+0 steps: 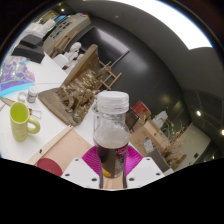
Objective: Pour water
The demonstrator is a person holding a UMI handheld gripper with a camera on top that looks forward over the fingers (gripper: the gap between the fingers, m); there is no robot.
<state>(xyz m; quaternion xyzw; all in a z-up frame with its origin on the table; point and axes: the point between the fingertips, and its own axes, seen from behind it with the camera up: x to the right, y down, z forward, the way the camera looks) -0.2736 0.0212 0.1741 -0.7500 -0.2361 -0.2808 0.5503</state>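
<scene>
A clear bottle (111, 130) with a white cap and dark liquid low inside stands upright between my fingers. Both magenta pads (98, 160) press against its lower body, so my gripper (112, 170) is shut on it. The bottle hangs above a light wooden table top (68, 148). A yellow-green mug (22, 121) stands to the left of the bottle, well apart from it, on a white surface. The bottle's base is hidden between the fingers.
A dark red round object (48, 165) lies just left of the fingers. Beyond the mug are wooden model pieces (76, 98), a small glass jar (32, 96) and a colourful sheet (16, 73). More wooden items (152, 130) lie right of the bottle.
</scene>
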